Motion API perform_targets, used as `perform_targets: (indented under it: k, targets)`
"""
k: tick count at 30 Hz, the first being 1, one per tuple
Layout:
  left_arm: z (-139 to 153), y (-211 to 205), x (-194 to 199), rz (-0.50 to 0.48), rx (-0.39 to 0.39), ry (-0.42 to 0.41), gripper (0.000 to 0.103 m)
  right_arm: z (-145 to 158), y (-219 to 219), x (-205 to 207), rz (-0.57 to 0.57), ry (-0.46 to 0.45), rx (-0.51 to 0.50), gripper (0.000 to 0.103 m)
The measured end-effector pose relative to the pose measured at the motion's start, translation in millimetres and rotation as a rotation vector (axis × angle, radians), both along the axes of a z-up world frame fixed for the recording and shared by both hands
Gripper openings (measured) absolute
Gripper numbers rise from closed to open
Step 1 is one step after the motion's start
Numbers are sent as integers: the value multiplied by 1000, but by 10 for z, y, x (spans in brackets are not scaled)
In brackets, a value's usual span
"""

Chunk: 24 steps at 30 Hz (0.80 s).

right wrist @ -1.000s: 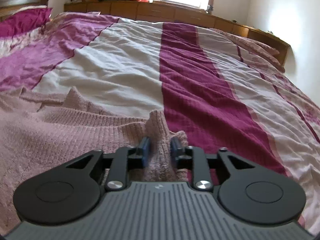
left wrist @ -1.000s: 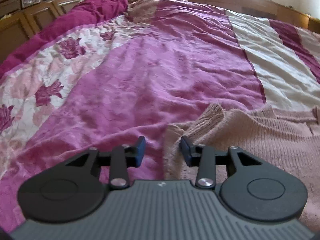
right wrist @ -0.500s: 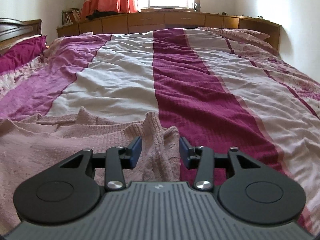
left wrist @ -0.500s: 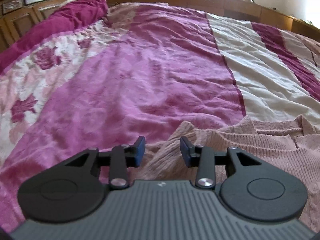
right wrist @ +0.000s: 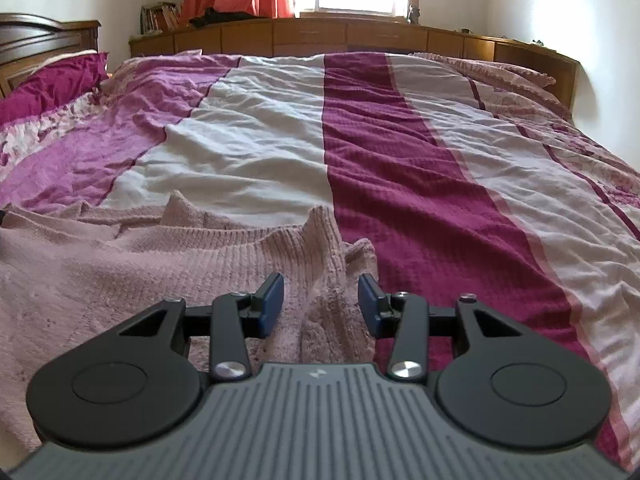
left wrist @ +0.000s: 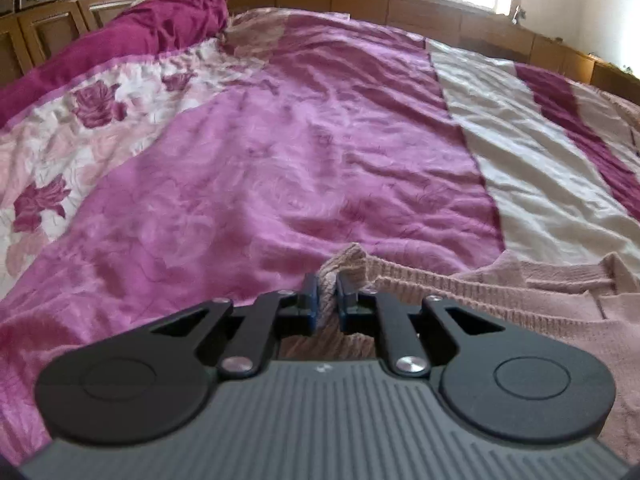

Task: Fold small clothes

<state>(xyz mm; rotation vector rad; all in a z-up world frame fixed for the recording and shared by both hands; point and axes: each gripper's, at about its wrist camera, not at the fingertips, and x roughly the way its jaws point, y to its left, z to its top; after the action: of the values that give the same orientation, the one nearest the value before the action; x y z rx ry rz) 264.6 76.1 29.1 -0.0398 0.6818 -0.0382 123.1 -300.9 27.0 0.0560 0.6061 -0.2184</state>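
Note:
A pale pink knitted sweater (left wrist: pixel 520 304) lies spread on the bed. My left gripper (left wrist: pixel 327 300) is shut on a bunched corner of the sweater at its left edge, with a tuft sticking up between the blue pads. The sweater also shows in the right wrist view (right wrist: pixel 140 272), filling the lower left. My right gripper (right wrist: pixel 321 304) is open, its pads on either side of a raised ridge of the sweater's right corner without pinching it.
The bed is covered with a striped magenta, cream and dark red bedspread (right wrist: pixel 420 152). A magenta pillow (left wrist: pixel 152 36) and wooden headboard (left wrist: pixel 48 12) are at the left. Wooden cabinets (right wrist: pixel 360 36) and a window stand at the far side.
My left gripper has closed on the sweater's left corner. My right gripper has opened wider and let go of the right corner, which now stands loose between the pads.

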Motion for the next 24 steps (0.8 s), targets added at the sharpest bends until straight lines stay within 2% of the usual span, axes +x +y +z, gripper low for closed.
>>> perform_targets:
  k: [2, 6, 11, 13, 15, 20, 24]
  targets:
    - [-30, -21, 16, 7, 27, 12, 15, -64, -6, 93, -10, 39, -28, 49]
    - [-48, -22, 2, 9, 38, 28, 24, -163, -69, 261, -17, 82, -43, 52]
    - [35, 26, -130, 2, 14, 45, 33, -129, -226, 302, -63, 82, 54, 53]
    - [95, 37, -223, 5, 27, 46, 47, -92, -237, 240, -81, 71, 72, 53]
    - [152, 42, -337, 3, 48, 38, 49, -23, -196, 154, -89, 54, 62, 53]
    - [261, 72, -665, -27, 87, 37, 49, 236, 93, -5, 46, 14, -3, 53]
    - [277, 127, -924, -19, 67, 38, 49, 369, 308, 93, 160, 45, 107, 53]
